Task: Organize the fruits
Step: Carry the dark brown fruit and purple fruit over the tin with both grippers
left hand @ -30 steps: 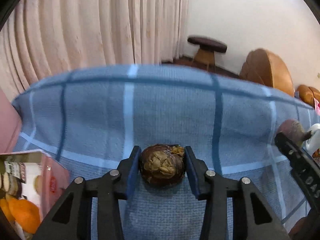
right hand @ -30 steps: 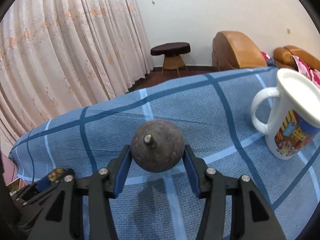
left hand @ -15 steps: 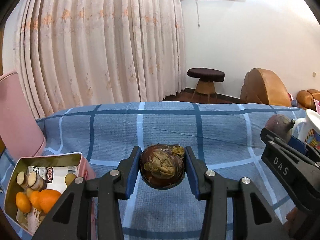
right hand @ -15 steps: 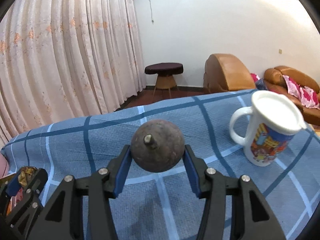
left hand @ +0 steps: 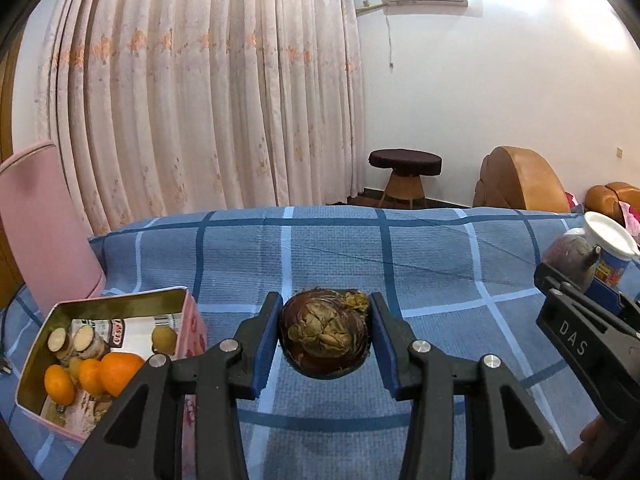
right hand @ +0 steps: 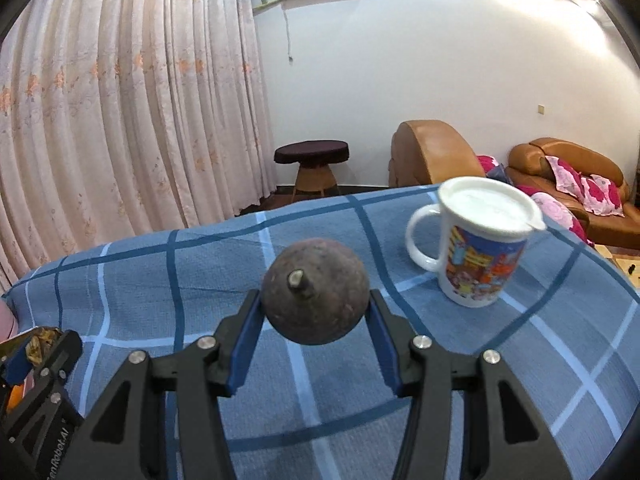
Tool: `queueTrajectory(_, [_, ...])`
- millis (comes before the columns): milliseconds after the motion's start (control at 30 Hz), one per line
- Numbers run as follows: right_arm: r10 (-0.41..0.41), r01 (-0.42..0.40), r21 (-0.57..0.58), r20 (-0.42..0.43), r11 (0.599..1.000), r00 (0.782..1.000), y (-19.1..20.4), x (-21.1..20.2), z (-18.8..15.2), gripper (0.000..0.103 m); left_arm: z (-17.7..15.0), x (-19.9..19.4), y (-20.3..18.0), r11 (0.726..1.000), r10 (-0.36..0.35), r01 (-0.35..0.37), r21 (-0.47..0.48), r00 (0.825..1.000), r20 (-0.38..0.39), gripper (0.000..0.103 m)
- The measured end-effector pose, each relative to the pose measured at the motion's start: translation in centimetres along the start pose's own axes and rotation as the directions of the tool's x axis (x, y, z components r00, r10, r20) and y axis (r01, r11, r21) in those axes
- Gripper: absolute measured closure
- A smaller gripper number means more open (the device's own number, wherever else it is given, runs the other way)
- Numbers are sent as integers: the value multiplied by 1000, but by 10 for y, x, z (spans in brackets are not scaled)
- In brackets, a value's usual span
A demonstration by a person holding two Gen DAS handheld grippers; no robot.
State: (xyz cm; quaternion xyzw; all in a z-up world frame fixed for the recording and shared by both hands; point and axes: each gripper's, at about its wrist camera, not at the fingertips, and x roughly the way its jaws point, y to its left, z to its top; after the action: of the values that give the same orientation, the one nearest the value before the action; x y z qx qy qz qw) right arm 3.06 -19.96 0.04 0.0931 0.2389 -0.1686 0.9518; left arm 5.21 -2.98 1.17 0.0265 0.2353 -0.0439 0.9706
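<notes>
My left gripper point(left hand: 325, 336) is shut on a dark brown mangosteen point(left hand: 324, 334) with dried leaves, held above the blue checked cloth point(left hand: 360, 252). My right gripper point(right hand: 315, 312) is shut on a second dark round mangosteen point(right hand: 316, 296) with a short stem, also held above the cloth. The right gripper and its fruit point(left hand: 570, 256) show at the right edge of the left wrist view. A pink tin box point(left hand: 192, 320) at lower left holds oranges point(left hand: 116, 372), a small yellow-green fruit point(left hand: 164, 338) and cut pieces.
A white mug with a cartoon print and a lid point(right hand: 480, 248) stands on the cloth to the right of my right gripper. A pink chair back point(left hand: 44, 232) rises at the left. Curtains, a stool and brown sofas lie beyond the table.
Both grippers have risen and tilted up with their fruits; more of the room and the pink tin's inside now show. The grips are unchanged.
</notes>
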Motion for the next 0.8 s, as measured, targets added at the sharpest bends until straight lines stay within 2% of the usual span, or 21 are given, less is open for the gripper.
queueTrajectory(800, [18,-18,0,25,1000,1000,-1,-51,-26,48,-18,-35,13,1000,-24,25,-10,999,39,58])
